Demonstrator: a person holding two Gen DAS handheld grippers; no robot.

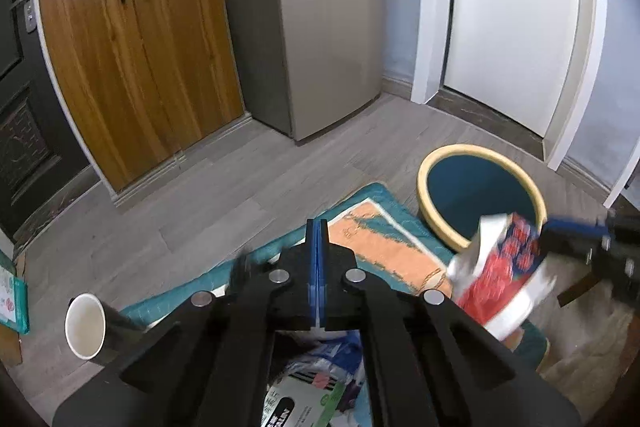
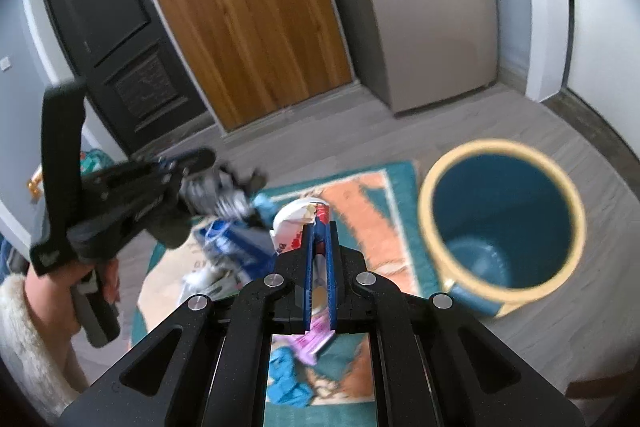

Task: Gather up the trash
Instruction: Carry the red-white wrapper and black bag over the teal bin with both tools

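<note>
- Left gripper [image 1: 317,227]: the pads are clenched flush. A thin silver-and-blue bag [image 2: 228,195] hangs under the tips and is judged to be pinched there by one edge, though the contact itself is blurred.
- Right gripper [image 2: 318,231]: the pads are clamped on a red-and-white packet [image 2: 290,227], which is held in the air by one end. The rest of it is crumpled and sticks out past the tips.
- Handling, as judged: both pieces are light, soft film, crushable and not fragile. The film is probably slick, so it is best gripped at a folded or bunched edge, where the layers are doubled. A loose corner could slide out of the pads.
- Cup [image 1: 84,323]: a paper cup is seen on its side, mouth toward the camera, left of the left gripper. It is taken to be light and easily dented, and is best pinched across the rim wall.
- Mat [image 1: 384,235]: further wrappers are left lying on this teal-and-orange mat below the grippers.
- Bin [image 1: 472,147]: a blue tub with a yellow rim stands just beyond the mat with its mouth open. The packet is held near the rim, not yet over it.
- Cupboard [image 1: 132,39] and fridge [image 1: 320,27]: these stand against the far wall, well apart from the work.
</note>
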